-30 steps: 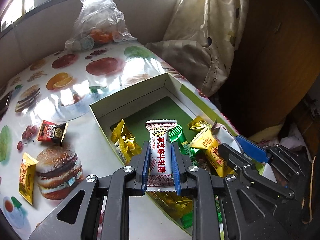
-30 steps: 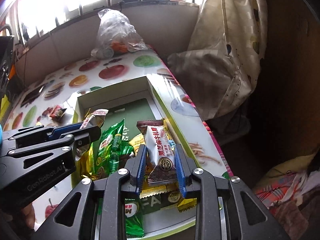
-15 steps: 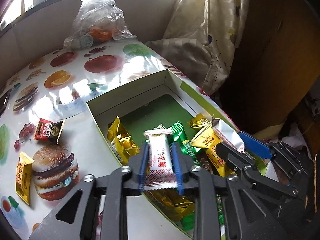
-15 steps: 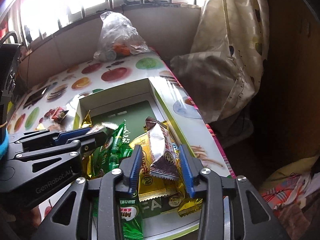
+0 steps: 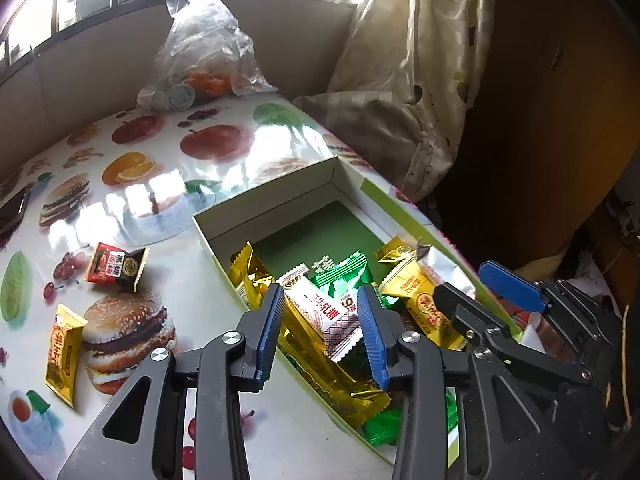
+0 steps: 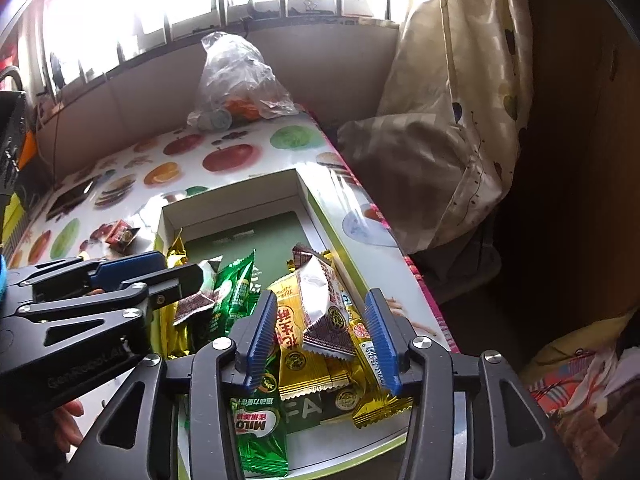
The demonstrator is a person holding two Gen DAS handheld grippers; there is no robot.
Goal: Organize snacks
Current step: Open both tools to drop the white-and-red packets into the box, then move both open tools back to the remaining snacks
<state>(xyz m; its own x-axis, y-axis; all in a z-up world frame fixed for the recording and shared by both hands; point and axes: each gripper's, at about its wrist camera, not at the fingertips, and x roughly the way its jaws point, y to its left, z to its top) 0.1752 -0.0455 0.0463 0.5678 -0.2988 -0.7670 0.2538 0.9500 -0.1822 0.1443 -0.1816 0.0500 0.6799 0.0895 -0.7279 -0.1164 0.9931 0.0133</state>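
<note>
Table (image 5: 224,184) with a shiny cloth of printed fruit and burgers fills most of both views, with a clear plastic bag (image 5: 204,52) at its far end by the window. Nearer sits an open box (image 5: 280,204) with white walls and a green floor, its near half piled with gold, yellow and green snacks. Both grippers point down over that pile. The left gripper (image 5: 320,332) has just been opening; a white candy (image 5: 320,312) lies loose between its blue pads on the pile, not squeezed. The right gripper (image 6: 322,340) has just been opening too, wider; a brown and white candy (image 6: 324,316) leans on the yellow packs between its pads, free of them. Outside the box, left on the cloth, lie a red and black candy (image 5: 116,268) and a yellow pack (image 5: 64,348), well apart from the box
</note>
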